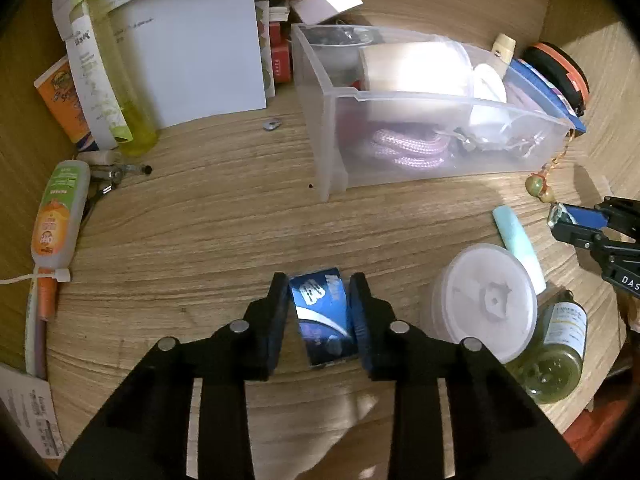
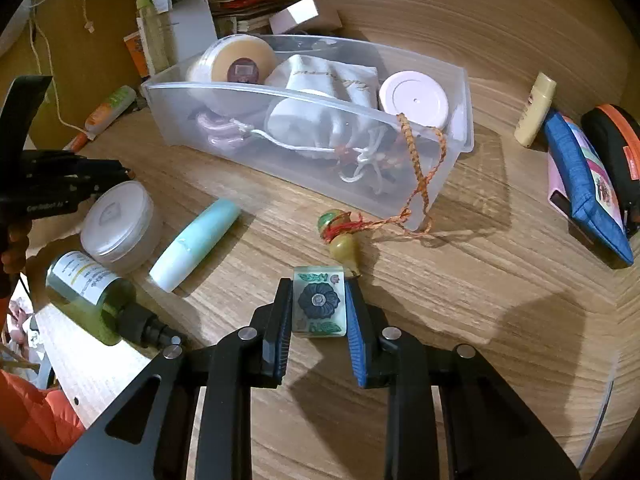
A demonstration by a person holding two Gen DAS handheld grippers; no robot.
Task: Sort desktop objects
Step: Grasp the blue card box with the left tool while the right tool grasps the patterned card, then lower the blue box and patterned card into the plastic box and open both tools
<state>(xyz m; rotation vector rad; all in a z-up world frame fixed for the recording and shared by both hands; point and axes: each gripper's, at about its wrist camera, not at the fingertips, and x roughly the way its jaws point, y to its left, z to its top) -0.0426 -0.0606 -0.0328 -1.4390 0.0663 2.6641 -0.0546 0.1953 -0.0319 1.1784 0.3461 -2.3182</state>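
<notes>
Two grippers, each already loaded, hang above a cluttered wooden desk (image 1: 180, 216): the left gripper (image 1: 319, 312) pinches a small blue printed packet (image 1: 323, 316) between its fingers, while the right gripper (image 2: 318, 304) clamps a clear flower-patterned tile (image 2: 319, 301). Ahead stands the translucent plastic bin (image 2: 460, 112) (already stocked with a drawstring pouch (image 2: 320, 128) and round jars), seemingly the sorting destination. Judging by this, the carrying step is under way; next, each piece likely needs lifting over the bin's near wall before release.
</notes>
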